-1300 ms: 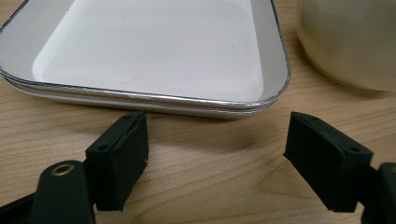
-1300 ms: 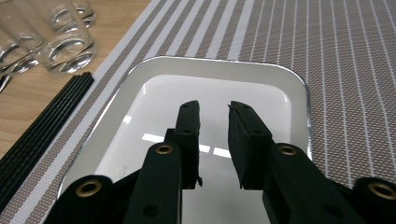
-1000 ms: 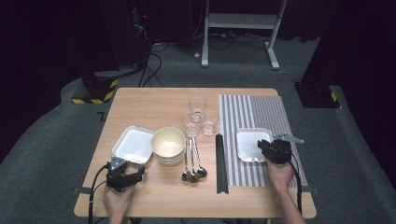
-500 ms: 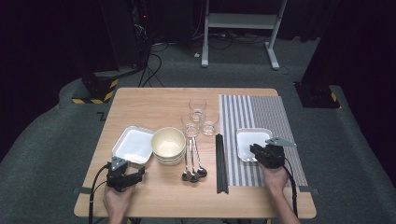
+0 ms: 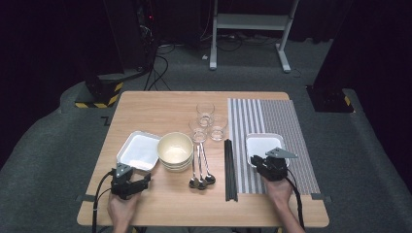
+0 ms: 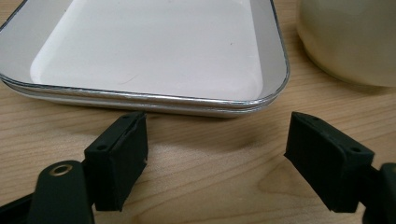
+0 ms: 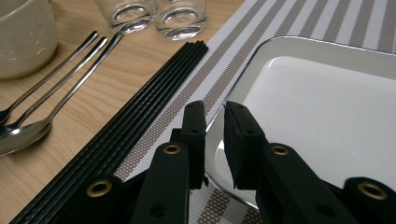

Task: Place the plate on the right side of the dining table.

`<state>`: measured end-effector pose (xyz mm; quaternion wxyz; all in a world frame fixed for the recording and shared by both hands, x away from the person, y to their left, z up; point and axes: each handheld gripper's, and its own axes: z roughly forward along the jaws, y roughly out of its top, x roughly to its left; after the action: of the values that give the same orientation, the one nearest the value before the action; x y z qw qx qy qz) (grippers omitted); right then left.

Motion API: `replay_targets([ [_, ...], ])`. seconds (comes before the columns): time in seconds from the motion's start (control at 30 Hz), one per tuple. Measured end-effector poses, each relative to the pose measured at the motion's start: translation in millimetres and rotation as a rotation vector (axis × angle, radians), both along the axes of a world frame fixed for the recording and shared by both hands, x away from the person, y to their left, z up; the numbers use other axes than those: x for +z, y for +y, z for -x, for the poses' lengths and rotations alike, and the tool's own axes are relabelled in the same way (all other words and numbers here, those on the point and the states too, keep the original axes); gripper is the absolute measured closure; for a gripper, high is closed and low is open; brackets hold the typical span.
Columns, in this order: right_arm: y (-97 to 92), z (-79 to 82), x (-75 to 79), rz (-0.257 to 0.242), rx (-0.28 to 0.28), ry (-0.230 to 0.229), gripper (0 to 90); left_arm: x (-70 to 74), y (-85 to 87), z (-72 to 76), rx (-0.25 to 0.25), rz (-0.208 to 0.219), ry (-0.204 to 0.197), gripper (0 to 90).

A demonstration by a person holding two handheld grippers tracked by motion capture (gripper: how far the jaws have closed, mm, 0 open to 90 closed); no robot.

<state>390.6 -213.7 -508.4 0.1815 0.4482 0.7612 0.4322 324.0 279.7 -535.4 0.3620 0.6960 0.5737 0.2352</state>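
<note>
the right gripper [image 5: 265, 161] is over the near left corner of the white tray [image 5: 265, 143] that lies on the striped placemat [image 5: 277, 121], at the right side of the table [image 5: 155, 109]. in the right gripper view its jaws straddle the tray's rim [image 7: 212, 126]: one jaw is outside, above the mat, and the other is inside, above the white bottom. the jaws have just been closing and the gap betw. them is now narrow, w/ the rim in it, but i cannot tell if the pads already press on the metal, so i call it nearly clenched, not a sure grasp. the tray looks flat on the mat.

just left of the mat lie black chopsticks [image 5: 230, 167] in a tight bundle, parallel to the mat's edge. further left are two spoons [image 5: 200, 165], w/ the bowls toward the person, and beyond them three glasses [image 5: 208, 121] close together.

the left gripper [image 5: 130, 182] rests low at the near left part of the table, released: its jaws stand wide apart w/ only bare wood betw. them. just in front of it is a second white tray [image 6: 149, 51], which seems to sit on another one, near but not touching the pads. beside that tray stands a cream bowl [image 5: 175, 149], approx. in the middle of the table.
</note>
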Motion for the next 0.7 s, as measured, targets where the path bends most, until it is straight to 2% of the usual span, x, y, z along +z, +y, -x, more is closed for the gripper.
replay_targets([
  [0.27, 12.4, 11.0, -9.1, 0.015, 0.063, 0.009, 79.9, 0.2, 2.0, 0.5, 0.0, 0.016, 0.001, 20.9],
  [0.5, 25.6, 17.7, -20.3, 0.083, 0.103, 0.022, 79.6, 0.4, 0.9, 1.2, 0.008, 0.006, -0.006, 20.1],
  [0.6, 28.1, 17.5, -23.1, 0.097, 0.112, 0.039, 78.9, 0.7, 2.5, 2.8, 0.007, 0.025, -0.023, 19.7],
  [0.7, 28.5, 17.4, -23.8, 0.117, 0.112, 0.037, 78.0, 1.1, 2.7, 4.1, 0.004, 0.026, -0.035, 19.8],
])
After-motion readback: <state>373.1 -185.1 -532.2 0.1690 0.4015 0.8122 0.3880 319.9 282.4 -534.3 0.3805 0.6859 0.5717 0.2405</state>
